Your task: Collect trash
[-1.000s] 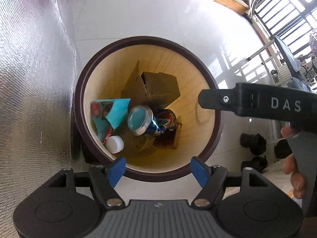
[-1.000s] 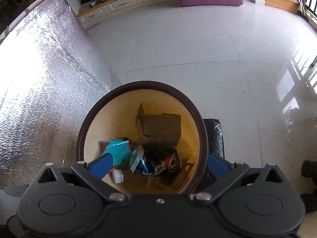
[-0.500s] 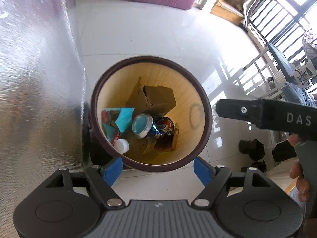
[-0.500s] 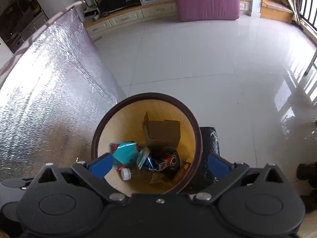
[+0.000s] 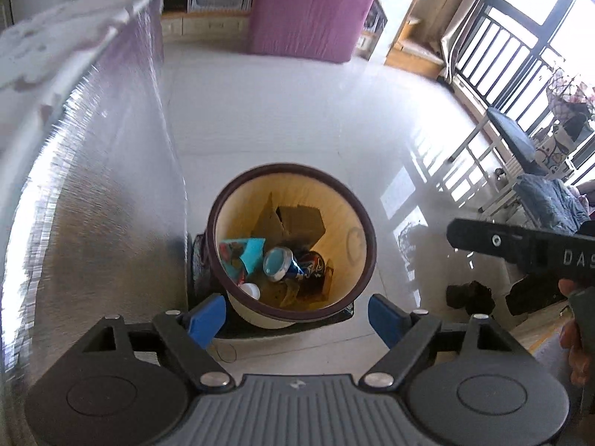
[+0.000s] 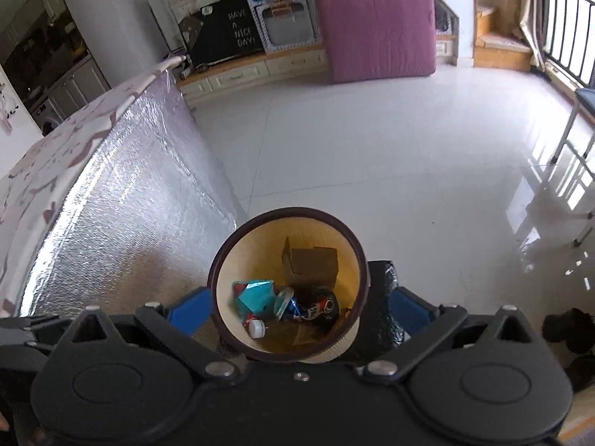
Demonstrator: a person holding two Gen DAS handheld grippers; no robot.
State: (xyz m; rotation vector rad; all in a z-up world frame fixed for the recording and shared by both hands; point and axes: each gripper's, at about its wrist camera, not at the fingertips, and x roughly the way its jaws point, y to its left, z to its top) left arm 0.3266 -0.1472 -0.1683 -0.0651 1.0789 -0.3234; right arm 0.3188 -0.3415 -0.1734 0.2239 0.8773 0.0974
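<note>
Both hand-held grippers were held above a round trash bin (image 5: 366,256) standing on the white tiled floor (image 5: 297,119).

Left hand-held gripper (image 5: 296,314): blue fingers (image 5: 206,317) spread wide apart, nothing between them, bin seen in the gap from above. Right hand-held gripper (image 6: 297,310): fingers likewise wide apart and empty, one on either side of the bin's dark brown rim in that view. Its black body also showed at the right edge of the left view.

Bin contents, all lying at the bottom: a crushed blue soda can (image 5: 288,265) on its side near the middle; a teal and red wrapper (image 5: 241,254) to its left; a white bottle cap (image 5: 250,290) near the front wall; an opened brown cardboard box (image 5: 297,221) toward the back.

A silver foil-covered panel (image 6: 122,230) stood just left of the bin. A black bag (image 6: 383,297) lay against the bin's right side. A purple mattress (image 6: 375,24) leaned at the far wall.
</note>
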